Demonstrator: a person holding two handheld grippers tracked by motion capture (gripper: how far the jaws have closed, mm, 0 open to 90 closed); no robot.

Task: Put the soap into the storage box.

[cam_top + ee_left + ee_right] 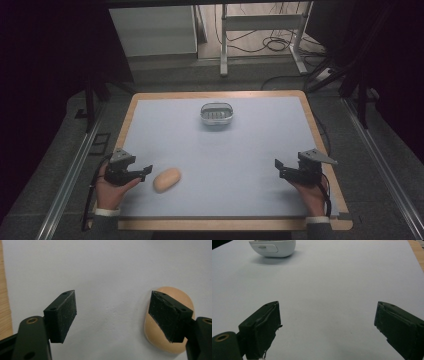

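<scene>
Left gripper (pixel 112 316) jaws spread wide, nothing between them — just pale blue mat (pixel 112 272). Tan rounded bread roll (pixel 172 322) lies behind right-hand jaw, partly hidden. Wooden table edge (pixel 4 302) at left.

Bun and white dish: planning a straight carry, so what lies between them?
Nothing: in the high view, bare mat runs from the bun to the dish.

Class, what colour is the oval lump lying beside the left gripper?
The oval lump is pale tan, like a bread roll; the left gripper view shows it best.
</scene>
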